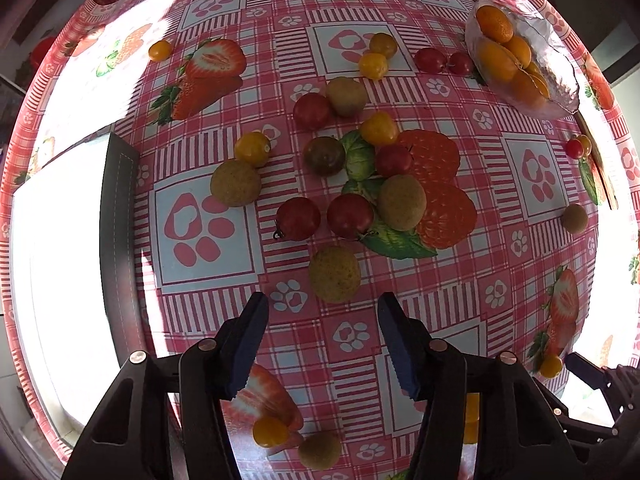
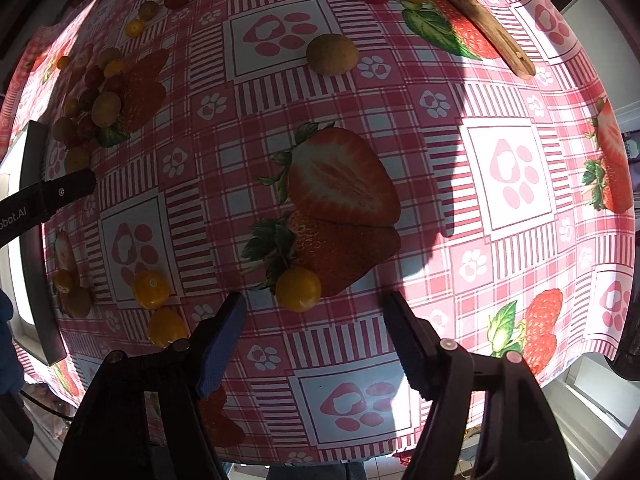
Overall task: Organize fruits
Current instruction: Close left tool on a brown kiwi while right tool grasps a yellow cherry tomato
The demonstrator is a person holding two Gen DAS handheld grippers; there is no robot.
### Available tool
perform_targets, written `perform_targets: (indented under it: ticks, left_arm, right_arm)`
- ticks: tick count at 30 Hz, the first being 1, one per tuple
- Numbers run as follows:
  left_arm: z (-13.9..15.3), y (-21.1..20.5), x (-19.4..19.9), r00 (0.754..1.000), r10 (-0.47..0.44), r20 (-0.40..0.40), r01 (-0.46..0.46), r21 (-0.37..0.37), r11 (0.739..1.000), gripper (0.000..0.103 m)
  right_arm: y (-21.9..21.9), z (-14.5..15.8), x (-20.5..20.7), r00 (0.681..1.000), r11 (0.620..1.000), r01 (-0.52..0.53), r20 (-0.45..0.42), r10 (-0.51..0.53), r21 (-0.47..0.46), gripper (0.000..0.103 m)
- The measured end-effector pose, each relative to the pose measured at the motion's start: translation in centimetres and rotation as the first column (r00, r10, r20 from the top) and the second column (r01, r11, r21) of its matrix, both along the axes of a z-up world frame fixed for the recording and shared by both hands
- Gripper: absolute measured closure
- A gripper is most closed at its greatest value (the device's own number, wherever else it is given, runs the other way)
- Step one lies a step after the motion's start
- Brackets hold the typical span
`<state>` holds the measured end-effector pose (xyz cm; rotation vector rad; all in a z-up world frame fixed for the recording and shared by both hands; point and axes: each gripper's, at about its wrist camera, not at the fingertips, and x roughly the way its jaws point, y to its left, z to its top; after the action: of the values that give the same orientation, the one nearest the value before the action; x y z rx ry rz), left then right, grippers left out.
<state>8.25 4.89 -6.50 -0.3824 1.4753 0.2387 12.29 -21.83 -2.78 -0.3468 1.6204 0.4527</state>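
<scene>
Red and yellow cherry tomatoes and tan round fruits lie scattered on the strawberry-print tablecloth (image 1: 460, 312). My left gripper (image 1: 323, 314) points down at the cloth, open; a tan round fruit (image 1: 334, 274) lies just past its fingertips, untouched. A cluster with a red tomato (image 1: 298, 218) lies beyond. A glass bowl (image 1: 568, 92) at the upper right holds small orange fruits (image 1: 496, 24). My right gripper (image 2: 314, 310) is open above a yellow tomato (image 2: 298, 289), which sits near its left fingertip without contact.
A white board with a dark edge (image 1: 118, 240) lies at the left. A wooden board edge (image 2: 492, 36) lies at the upper right of the right wrist view. The table edge runs close below the right gripper. The left gripper's arm (image 2: 48, 196) shows at that view's left.
</scene>
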Motion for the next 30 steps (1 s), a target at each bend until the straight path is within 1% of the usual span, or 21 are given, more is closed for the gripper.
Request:
perform_targets:
  ticks: [1,2,3,4,5,6,7,8,11,13,14,17,19,23,24,25,26,27,28,29,30]
  left_arm:
    - [-0.1,0.3,0.3,1.0,0.004,0.005,-0.004,0.001,1.0,0.057]
    - [0.0,0.6,0.7,1.0,0.006,0.016,-0.006,0.0,1.0,0.064]
    - [0.0,0.8,1.1,1.0,0.001,0.025,-0.001,-0.001,1.0,0.077]
    - [0.1,0.8,1.5,0.999,-0.008,0.031,0.008,0.002,1.0,0.08]
    - [0.1,1.0,1.7,0.999,-0.01,0.036,0.01,-0.006,1.0,0.083]
    - [0.1,1.3,2.0,0.999,-0.008,0.043,0.009,-0.016,1.0,0.09]
    - [0.2,1.6,1.8,0.999,-0.004,0.05,0.006,-0.027,1.0,0.096]
    - [0.3,1.8,1.5,0.998,0.004,0.057,-0.002,-0.037,0.999,0.097]
    - [1.2,2.3,1.3,0.996,0.01,0.086,-0.006,-0.054,0.999,0.097]
    - [1.6,3.5,0.5,0.994,0.027,0.105,-0.021,-0.056,0.998,0.097]
    - [1.8,3.6,0.4,0.994,0.026,0.107,-0.02,-0.056,0.998,0.097]
    - [1.9,4.6,0.9,0.994,0.023,0.107,-0.018,-0.054,0.998,0.098]
    - [2.0,4.3,0.4,0.994,0.017,0.107,-0.013,-0.041,0.999,0.097]
    - [2.2,5.3,1.1,0.994,0.018,0.112,-0.014,-0.038,0.999,0.097]
    - [2.2,5.4,0.5,0.994,0.021,0.103,-0.018,-0.035,0.999,0.087]
    - [2.1,4.6,0.1,0.995,0.017,0.094,-0.014,-0.032,0.999,0.076]
    - [2.4,4.2,-0.2,0.995,0.018,0.102,-0.016,-0.017,1.0,0.043]
    - [2.8,4.0,-1.3,0.992,0.029,0.125,-0.03,0.011,0.999,0.03]
    - [3.2,3.7,-1.4,0.989,0.029,0.144,-0.034,0.033,0.999,0.03]
    - [3.2,2.8,-2.2,0.989,0.025,0.143,-0.03,0.03,0.999,0.03]
    - [3.2,2.8,-2.1,0.991,0.023,0.133,-0.026,0.018,0.999,0.03]
  right_arm:
    - [0.0,0.0,-0.3,1.0,1.0,-0.008,0.007,0.009,-0.008,0.034]
    - [-0.2,0.1,-0.5,1.0,1.0,-0.014,0.013,0.015,-0.016,0.036]
    - [-0.4,0.2,-0.6,1.0,1.0,-0.019,0.02,0.019,-0.025,0.042]
    - [-0.2,0.2,-0.6,0.999,0.999,-0.023,0.03,0.024,-0.031,0.055]
    - [-0.4,0.4,-0.6,0.999,0.999,-0.025,0.033,0.025,-0.023,0.063]
    - [-0.3,0.4,-0.5,0.999,1.0,-0.024,0.031,0.024,-0.019,0.082]
    - [-0.3,0.4,-0.2,1.0,1.0,-0.014,0.02,0.014,-0.011,0.082]
    - [-0.8,0.4,-0.2,1.0,1.0,0.002,0.01,-0.002,0.001,0.082]
    - [-2.4,0.9,0.3,0.998,0.997,0.058,-0.01,-0.058,0.052,0.082]
    - [-2.7,1.0,1.7,0.997,0.994,0.078,-0.016,-0.077,0.077,0.082]
    - [-2.9,1.2,1.7,0.997,0.993,0.081,-0.017,-0.08,0.083,0.082]
    - [-3.2,1.7,1.9,0.997,0.993,0.08,-0.017,-0.079,0.083,0.082]
    - [-3.5,1.9,2.1,0.996,0.994,0.083,-0.02,-0.082,0.077,0.082]
    - [-4.0,1.8,1.6,0.995,0.991,0.097,-0.036,-0.094,0.088,0.081]
    - [-4.2,1.8,1.6,0.995,0.991,0.098,-0.042,-0.094,0.092,0.079]
    - [-3.2,1.5,1.3,0.995,0.991,0.095,-0.044,-0.091,0.092,0.079]
    - [-3.3,1.6,1.2,0.995,0.991,0.093,-0.044,-0.089,0.093,0.079]
    - [-2.3,1.0,1.5,0.996,0.992,0.089,-0.04,-0.086,0.091,0.079]
    - [-1.2,0.5,1.3,0.996,0.992,0.086,-0.037,-0.083,0.088,0.079]
    - [0.0,-0.2,0.6,0.996,0.993,0.086,-0.035,-0.083,0.085,0.079]
    - [0.7,-0.7,0.3,0.996,0.992,0.088,-0.037,-0.086,0.085,0.079]
